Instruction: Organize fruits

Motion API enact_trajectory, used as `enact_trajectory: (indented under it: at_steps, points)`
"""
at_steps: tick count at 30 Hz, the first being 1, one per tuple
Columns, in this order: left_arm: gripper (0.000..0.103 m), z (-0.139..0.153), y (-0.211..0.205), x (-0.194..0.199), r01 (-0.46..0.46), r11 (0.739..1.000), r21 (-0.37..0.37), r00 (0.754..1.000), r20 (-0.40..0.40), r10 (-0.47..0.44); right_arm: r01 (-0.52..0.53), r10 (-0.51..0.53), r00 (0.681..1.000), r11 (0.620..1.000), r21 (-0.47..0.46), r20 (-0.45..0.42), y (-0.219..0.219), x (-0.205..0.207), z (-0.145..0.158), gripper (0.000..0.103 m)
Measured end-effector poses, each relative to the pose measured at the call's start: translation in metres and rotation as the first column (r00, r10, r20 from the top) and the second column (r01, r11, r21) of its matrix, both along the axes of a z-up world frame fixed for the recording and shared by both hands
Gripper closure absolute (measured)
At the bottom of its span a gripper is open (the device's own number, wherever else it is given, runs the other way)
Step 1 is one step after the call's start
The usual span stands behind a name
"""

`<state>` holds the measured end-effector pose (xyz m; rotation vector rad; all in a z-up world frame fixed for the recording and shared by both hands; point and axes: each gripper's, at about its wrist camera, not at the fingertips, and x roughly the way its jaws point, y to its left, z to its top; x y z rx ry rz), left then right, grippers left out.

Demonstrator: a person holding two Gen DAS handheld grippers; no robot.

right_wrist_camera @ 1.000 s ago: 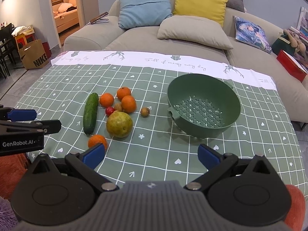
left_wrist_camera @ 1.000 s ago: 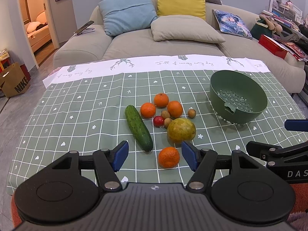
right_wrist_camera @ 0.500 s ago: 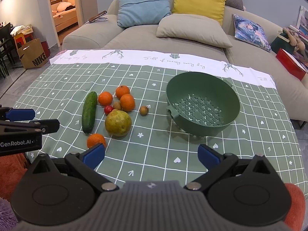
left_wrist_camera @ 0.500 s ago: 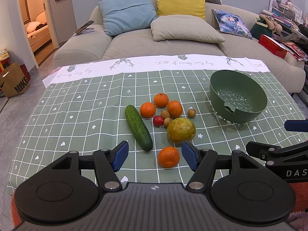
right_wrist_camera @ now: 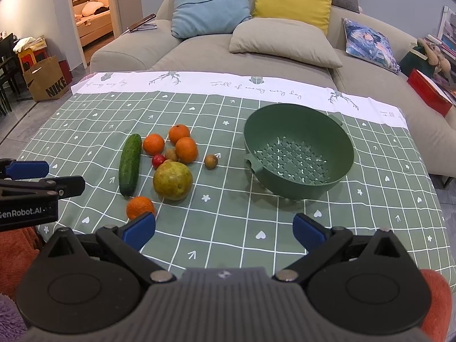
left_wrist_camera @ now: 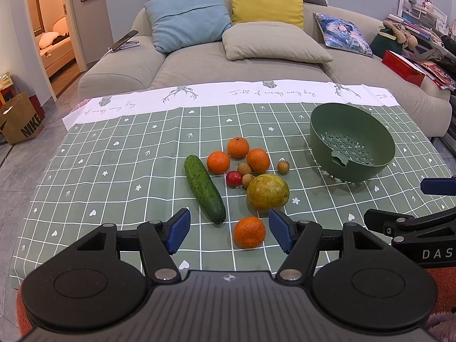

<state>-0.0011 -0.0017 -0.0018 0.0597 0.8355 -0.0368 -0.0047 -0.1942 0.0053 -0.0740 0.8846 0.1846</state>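
Nothing is sorted yet: the green bowl (right_wrist_camera: pixel 299 151) is empty, all the fruit (left_wrist_camera: pixel 267 192) lies left of it, and both the left gripper (left_wrist_camera: pixel 229 229) and right gripper (right_wrist_camera: pixel 223 228) gape, holding nothing.

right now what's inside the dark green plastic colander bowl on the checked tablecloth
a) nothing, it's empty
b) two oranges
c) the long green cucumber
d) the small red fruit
a: the dark green plastic colander bowl shows only its bare perforated bottom, while the long green cucumber, the oranges and the small red fruit all lie on the checked tablecloth beside it.
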Motion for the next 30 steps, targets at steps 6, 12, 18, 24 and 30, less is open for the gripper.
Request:
enact_trajectory:
  at_steps: [6, 12, 18, 24, 30]
  points:
    - [0.028, 0.000, 0.000, 0.000, 0.000, 1.000, 0.000, 1.000, 0.000, 0.000, 0.000, 0.000, 1.000, 1.000, 0.000, 0.000, 0.000, 0.000, 0.000, 0.005]
    - [0.028, 0.000, 0.000, 0.000, -0.001, 1.000, 0.000, 1.000, -0.001, 0.001, 0.001, -0.001, 1.000, 1.000, 0.001, -0.002, 0.000, 0.000, 0.000, 0.005]
    - [0.028, -0.006, -0.005, -0.003, 0.003, 1.000, 0.003, 1.000, -0.003, -0.003, 0.001, -0.001, 1.000, 1.000, 0.006, -0.006, -0.002, 0.001, -0.004, 0.005]
    - [0.034, -0.013, -0.004, -0.001, 0.030, 0.999, -0.040, 0.999, -0.028, -0.031, -0.025, 0.025, 1.000, 1.000, 0.005, 0.012, 0.000, 0.004, -0.008, 0.005]
    - [0.045, -0.014, 0.004, 0.014, 0.036, 0.998, -0.049, 0.998, -0.056, -0.038, -0.122, 0.123, 0.991, 0.992, -0.020, 0.053, 0.011, 0.013, -0.016, 0.005]
